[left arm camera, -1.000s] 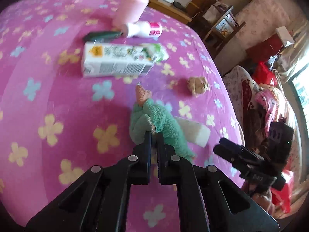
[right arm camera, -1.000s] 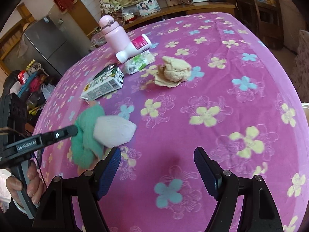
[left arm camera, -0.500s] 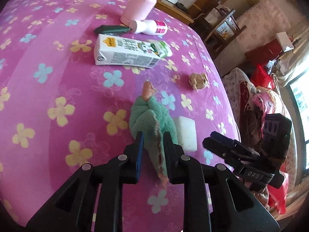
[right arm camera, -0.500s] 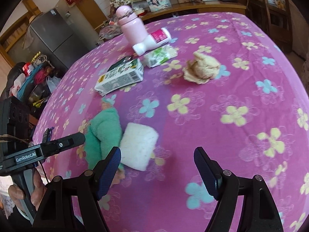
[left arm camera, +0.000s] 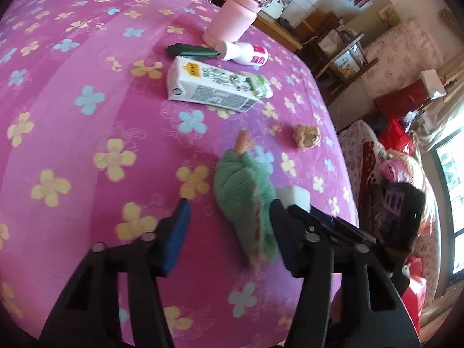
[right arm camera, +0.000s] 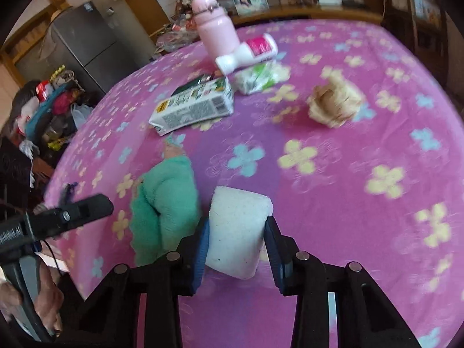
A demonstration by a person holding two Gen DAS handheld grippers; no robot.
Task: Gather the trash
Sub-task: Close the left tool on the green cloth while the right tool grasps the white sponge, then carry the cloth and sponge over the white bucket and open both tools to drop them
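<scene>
My right gripper (right arm camera: 236, 232): jaws closing, pads against one white sponge (right arm camera: 237, 226) on bench (right arm camera: 362, 133). My left gripper (left arm camera: 229, 217): jaws opening, one green cloth (left arm camera: 243, 191) loose between. One carton (left arm camera: 211, 87), one paper wad (left arm camera: 306, 136), two bottles.

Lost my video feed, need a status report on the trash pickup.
Left tongs opening, green cloth between them, unpinched. Right tongs closing around white sponge. Carton and paper wad beyond, clear.

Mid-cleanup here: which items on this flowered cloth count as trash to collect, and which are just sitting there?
Likely trash: milk carton, crumpled paper ball, green-white wrapper, white sponge block.
Probably not: pink bottle, white bottle, green cloth.
</scene>
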